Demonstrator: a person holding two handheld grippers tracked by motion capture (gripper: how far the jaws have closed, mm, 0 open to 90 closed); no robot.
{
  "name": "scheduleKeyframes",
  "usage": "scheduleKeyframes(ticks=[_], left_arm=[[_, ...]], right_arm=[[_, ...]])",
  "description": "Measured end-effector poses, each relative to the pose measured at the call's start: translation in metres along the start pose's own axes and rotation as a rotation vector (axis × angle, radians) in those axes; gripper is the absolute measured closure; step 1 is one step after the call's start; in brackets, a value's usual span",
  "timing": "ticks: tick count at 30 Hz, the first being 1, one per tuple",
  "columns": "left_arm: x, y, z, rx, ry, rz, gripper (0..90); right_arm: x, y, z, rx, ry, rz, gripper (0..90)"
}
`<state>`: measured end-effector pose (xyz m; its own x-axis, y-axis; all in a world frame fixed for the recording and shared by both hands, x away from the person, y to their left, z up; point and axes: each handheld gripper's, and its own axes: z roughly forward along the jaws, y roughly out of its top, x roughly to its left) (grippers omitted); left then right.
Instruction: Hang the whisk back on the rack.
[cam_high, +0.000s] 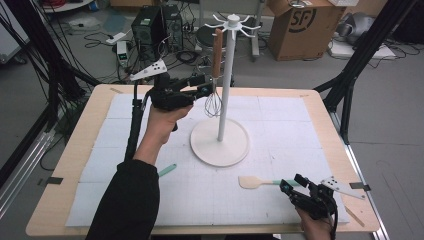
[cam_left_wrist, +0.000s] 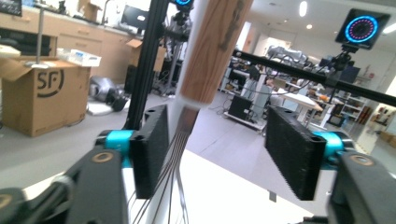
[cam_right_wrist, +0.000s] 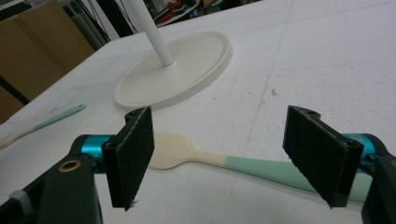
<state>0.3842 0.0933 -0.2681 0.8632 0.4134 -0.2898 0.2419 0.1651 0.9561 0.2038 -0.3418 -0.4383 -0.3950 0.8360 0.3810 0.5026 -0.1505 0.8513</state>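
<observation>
Your left gripper (cam_high: 207, 89) is up by the white stand (cam_high: 220, 141). Its fingers (cam_left_wrist: 150, 149) stand wide apart. The whisk (cam_high: 215, 75) hangs from a hook on the stand, and its thin wires pass between your fingers, close to the left one. Nothing squeezes it now. If you pull back crooked, a finger could catch the wires and knock the whisk off its hook.

Your right gripper (cam_high: 292, 184) sits low, fingers wide too. The spatula (cam_right_wrist: 219, 161) lies flat on the mat under them, its green handle by the right finger. If you close too high, you will miss it. Push down hard and it may slide away.
</observation>
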Motion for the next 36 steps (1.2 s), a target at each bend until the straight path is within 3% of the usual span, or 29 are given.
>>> scheduleKeyframes(ticks=[2,7,10,16,22,36], left_arm=[[0.000,0.000,-0.005,0.005,0.002,-0.013,31.8],[-0.009,-0.003,-0.021,0.049,0.017,0.000,22.3],[-0.014,-0.009,-0.034,0.043,0.001,0.013,20.2],[-0.023,-0.026,-0.066,-0.033,0.008,0.043,21.9],[-0.031,-0.047,-0.091,-0.066,0.017,0.054,23.1],[-0.042,-0.102,-0.124,-0.052,0.068,0.066,24.6]], right_arm=[[0.001,0.000,0.000,0.000,0.001,-0.002,24.4],[0.004,0.000,0.002,-0.001,0.004,-0.018,24.4],[0.005,0.000,0.002,-0.002,0.000,-0.025,24.4],[0.009,0.000,0.003,-0.004,-0.001,-0.030,24.4],[0.015,-0.001,0.004,0.002,0.003,-0.045,24.4],[0.022,-0.002,0.004,0.004,0.008,-0.059,24.3]])
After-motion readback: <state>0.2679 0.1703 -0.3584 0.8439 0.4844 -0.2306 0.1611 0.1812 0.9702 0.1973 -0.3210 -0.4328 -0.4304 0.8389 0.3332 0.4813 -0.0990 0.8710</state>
